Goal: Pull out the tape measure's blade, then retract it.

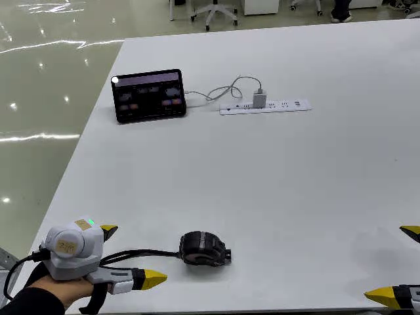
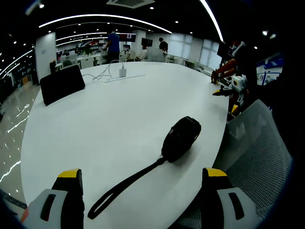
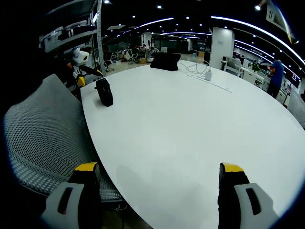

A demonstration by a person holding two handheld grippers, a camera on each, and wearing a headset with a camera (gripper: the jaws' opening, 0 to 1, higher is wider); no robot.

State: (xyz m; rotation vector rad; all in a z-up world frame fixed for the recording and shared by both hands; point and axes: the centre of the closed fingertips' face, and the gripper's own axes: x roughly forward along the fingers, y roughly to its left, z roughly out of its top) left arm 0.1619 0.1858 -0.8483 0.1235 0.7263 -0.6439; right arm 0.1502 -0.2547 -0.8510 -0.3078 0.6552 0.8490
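A black tape measure lies on the white table near its front edge, its black wrist strap trailing left. My left gripper stands open at the front left, its yellow-tipped jaws either side of the strap's end, a short way from the case. In the left gripper view the tape measure lies ahead between the jaws, the strap running back toward me. My right gripper is open at the front right corner, far from the tape measure, nothing between its jaws.
A black tablet stands at the far left of the table. Beside it lie a white power strip with a charger and a cable. A grey mesh chair sits at the table's near edge.
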